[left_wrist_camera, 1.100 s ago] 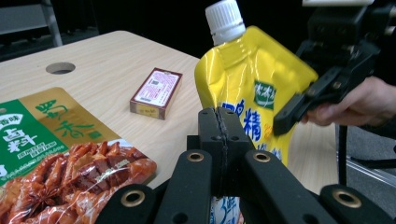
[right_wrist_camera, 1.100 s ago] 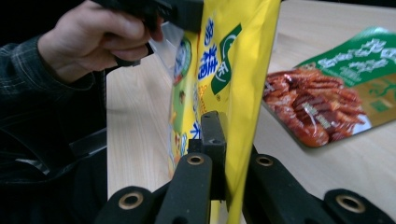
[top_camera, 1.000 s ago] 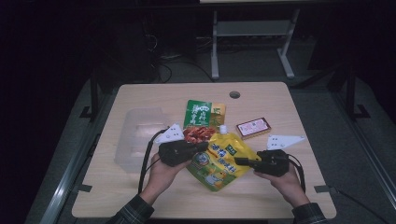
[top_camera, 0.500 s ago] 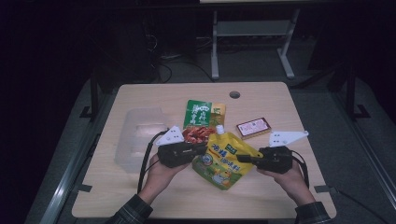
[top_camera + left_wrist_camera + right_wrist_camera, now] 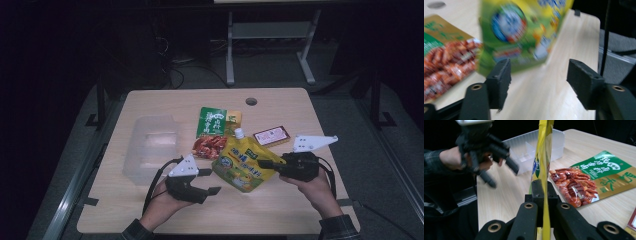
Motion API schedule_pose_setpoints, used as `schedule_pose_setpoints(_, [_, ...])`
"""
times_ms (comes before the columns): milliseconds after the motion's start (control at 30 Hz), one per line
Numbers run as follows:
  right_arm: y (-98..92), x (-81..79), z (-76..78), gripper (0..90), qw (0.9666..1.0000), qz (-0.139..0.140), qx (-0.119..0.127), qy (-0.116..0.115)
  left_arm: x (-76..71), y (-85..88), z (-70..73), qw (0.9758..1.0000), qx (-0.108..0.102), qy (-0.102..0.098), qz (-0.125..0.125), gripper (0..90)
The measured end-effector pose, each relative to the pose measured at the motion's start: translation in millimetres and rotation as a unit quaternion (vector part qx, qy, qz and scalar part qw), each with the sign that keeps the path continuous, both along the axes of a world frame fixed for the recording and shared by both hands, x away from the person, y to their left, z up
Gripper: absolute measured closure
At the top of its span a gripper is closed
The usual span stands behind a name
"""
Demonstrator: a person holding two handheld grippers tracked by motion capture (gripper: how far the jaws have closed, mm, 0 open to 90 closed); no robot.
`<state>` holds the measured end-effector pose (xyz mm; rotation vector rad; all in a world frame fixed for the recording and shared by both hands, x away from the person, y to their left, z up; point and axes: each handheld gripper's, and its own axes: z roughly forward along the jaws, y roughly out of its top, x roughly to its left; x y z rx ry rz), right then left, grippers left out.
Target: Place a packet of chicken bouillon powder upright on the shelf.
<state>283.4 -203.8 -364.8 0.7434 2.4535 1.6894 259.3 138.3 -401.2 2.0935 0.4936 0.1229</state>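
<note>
Right gripper [image 5: 266,163] clamps the yellow spouted drink pouch [image 5: 241,161] alone; left gripper [image 5: 212,181], at eight o'clock, just opened, empty. Thin edge grip: pouch may slip.

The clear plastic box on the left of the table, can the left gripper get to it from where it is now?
Probably yes. The left gripper is open with nothing between its jaws, and the clear plastic box sits just beyond it on bare table. The yellow pouch is off to the other side, held by the right gripper.

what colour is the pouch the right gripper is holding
Mostly yellow, with green and a blue round logo; the pouch shows best in the high view, clamped by the right gripper.
</note>
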Motion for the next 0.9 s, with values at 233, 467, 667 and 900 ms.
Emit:
schedule_pose_setpoints(233, [7.5, 6.9, 5.7, 90.0, 1.0000, -0.006, 0.001, 0.001, -13.5, 7.5, -14.4, 0.9997, 0.022, 0.009, -0.002, 23.1])
schedule_pose_setpoints(467, [20.8, 14.8, 9.1, 90.0, 1.0000, -0.007, -0.003, 0.004, -22.3, 8.6, -25.6, 0.9987, 0.048, 0.012, -0.010, 13.4])
schedule_pose_setpoints(667, [31.4, 19.2, 13.3, 90.0, 1.0000, -0.002, -0.002, 0.003, -23.5, 6.6, -28.6, 0.9983, 0.054, 0.010, -0.019, 13.2])
schedule_pose_setpoints(900, [43.8, 24.0, 21.0, 90.0, 1.0000, 0.004, -0.004, -0.002, -25.3, 2.7, -32.3, 0.9980, 0.056, 0.011, -0.025, 13.2])
